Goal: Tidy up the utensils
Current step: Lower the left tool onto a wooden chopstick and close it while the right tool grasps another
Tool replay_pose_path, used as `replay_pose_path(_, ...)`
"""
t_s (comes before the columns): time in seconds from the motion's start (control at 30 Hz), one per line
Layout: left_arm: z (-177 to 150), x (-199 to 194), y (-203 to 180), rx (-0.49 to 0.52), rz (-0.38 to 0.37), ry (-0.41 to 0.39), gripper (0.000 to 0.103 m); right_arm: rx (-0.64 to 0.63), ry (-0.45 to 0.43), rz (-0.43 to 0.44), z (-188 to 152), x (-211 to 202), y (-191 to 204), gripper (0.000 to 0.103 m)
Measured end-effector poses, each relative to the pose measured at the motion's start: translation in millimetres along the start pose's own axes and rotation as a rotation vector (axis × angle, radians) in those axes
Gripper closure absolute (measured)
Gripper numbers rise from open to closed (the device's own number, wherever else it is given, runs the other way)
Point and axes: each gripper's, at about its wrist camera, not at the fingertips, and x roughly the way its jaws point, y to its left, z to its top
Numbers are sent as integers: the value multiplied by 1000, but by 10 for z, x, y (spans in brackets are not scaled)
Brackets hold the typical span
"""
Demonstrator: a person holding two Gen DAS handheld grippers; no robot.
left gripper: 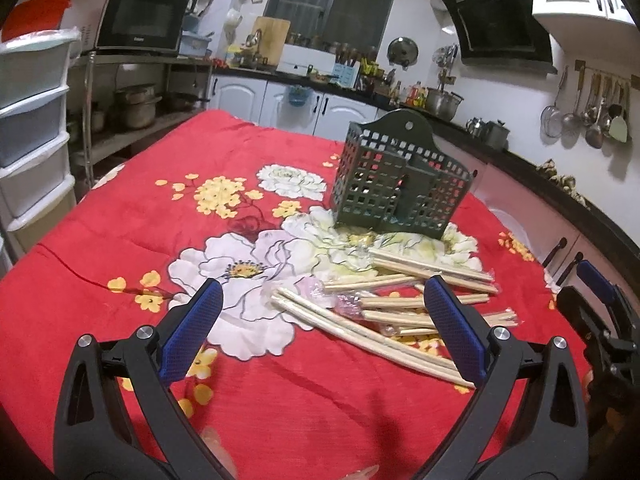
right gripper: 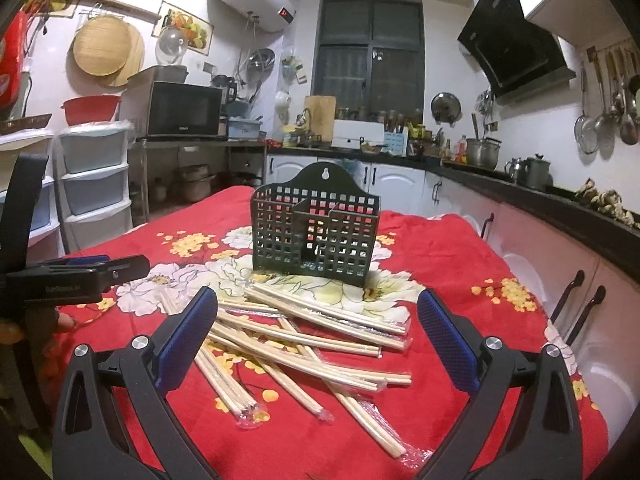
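Lying loose on the red cloth [right gripper: 460, 248], wrapped chopsticks [right gripper: 304, 344] are piled just before the upright green holder [right gripper: 316, 232]. Both the left gripper [left gripper: 320, 312] and right gripper [right gripper: 316, 320] are held wide, empty. The holder's inner divider is seen only in the right view.

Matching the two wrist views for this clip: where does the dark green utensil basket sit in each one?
Left wrist: the green basket stands right of centre, upper half, beyond the wrapped chopsticks.
Right wrist: the basket stands at centre, directly behind the chopstick pile.
Shared landmark: the dark window on the back wall.
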Motion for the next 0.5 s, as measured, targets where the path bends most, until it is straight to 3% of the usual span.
replay_pose_path(0.17, 58, 135, 90, -10, -9, 60, 14, 23, 21, -10, 33, 79, -105, 6)
replay_pose_path(0.23, 82, 202, 120, -13, -17, 84, 32, 23, 20, -23, 52, 93, -151, 6)
replay_pose_path(0.33, 112, 355, 161, -27, -45, 153, 48, 25, 20, -40, 57, 107, -206, 6)
replay_pose_path(0.5, 107, 577, 263, -62, -43, 253, 64, 31, 27, -60, 50, 126, -292, 6)
